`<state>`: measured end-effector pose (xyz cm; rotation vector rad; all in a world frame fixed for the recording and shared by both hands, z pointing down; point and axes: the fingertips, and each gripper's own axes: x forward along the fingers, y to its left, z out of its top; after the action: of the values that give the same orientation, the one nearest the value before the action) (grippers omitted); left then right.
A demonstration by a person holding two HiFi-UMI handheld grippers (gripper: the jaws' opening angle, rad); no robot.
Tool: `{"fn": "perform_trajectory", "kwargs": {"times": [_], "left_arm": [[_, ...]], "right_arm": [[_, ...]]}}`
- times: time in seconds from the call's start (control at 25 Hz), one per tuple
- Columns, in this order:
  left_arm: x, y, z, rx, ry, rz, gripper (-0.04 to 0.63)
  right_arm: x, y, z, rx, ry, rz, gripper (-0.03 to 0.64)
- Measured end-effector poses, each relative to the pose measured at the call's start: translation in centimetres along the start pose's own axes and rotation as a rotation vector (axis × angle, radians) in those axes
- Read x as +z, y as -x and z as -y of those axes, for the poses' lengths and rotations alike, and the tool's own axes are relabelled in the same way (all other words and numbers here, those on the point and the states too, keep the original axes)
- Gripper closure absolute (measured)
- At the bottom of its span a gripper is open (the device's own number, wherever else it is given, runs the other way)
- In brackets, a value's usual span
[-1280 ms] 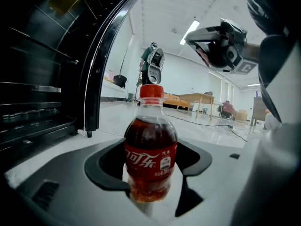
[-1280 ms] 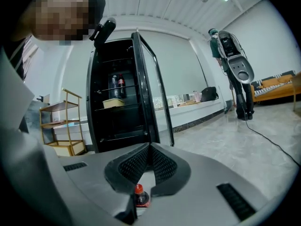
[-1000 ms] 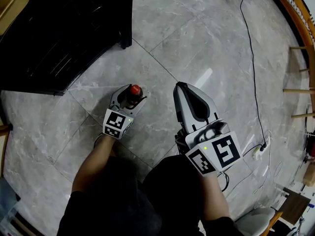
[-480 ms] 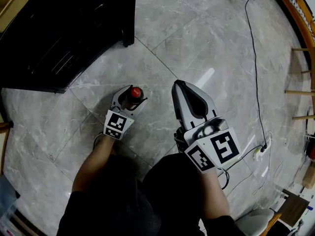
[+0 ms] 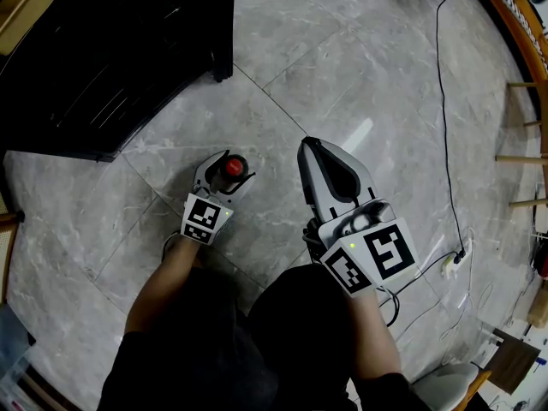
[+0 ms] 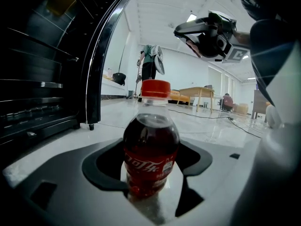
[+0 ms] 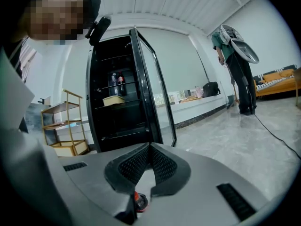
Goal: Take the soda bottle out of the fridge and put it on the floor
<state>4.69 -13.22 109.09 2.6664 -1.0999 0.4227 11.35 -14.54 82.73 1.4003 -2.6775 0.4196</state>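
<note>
The soda bottle (image 6: 151, 149) has dark cola, a red label and a red cap (image 5: 233, 167). It stands upright between the jaws of my left gripper (image 5: 232, 166), low over the grey tiled floor (image 5: 360, 67). The curved black pads press on its lower body, so the left gripper (image 6: 153, 166) is shut on it. Whether its base touches the floor is hidden. My right gripper (image 5: 312, 147) hangs just to the right, higher up, shut and empty. In the right gripper view its pads (image 7: 151, 160) meet at the tips, and the red cap (image 7: 140, 202) shows below them.
The black fridge (image 5: 103, 50) stands open at the upper left, with shelves and items inside (image 7: 115, 93). A black cable (image 5: 441, 101) runs down the floor on the right to a power strip (image 5: 452, 265). Wooden furniture (image 5: 522, 75) lines the right edge. A person (image 7: 235, 69) stands far off.
The left gripper with the bottle has sunk slightly toward the floor and a little toward me. The right gripper has barely moved.
</note>
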Motion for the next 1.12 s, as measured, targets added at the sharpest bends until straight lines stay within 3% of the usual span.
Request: {"fn": "perform_trajectory", "kwargs": {"times": [0.48, 0.8, 1.12], "left_arm": [[-0.3, -0.1, 0.4, -0.009, 0.012, -0.026, 0.273], [-0.9, 0.4, 0.7, -0.021, 0.004, -0.045, 0.129], [2.3, 3.3, 0.4, -0.015, 0.058, -0.015, 0.121]], "right_arm": [[0.3, 0.5, 0.1, -0.007, -0.008, 0.009, 0.594], [0.7, 0.6, -0.3, -0.002, -0.01, 0.023, 0.594], [0.5, 0.6, 1.1, -0.069, -0.043, 0.013, 0.594]]}}
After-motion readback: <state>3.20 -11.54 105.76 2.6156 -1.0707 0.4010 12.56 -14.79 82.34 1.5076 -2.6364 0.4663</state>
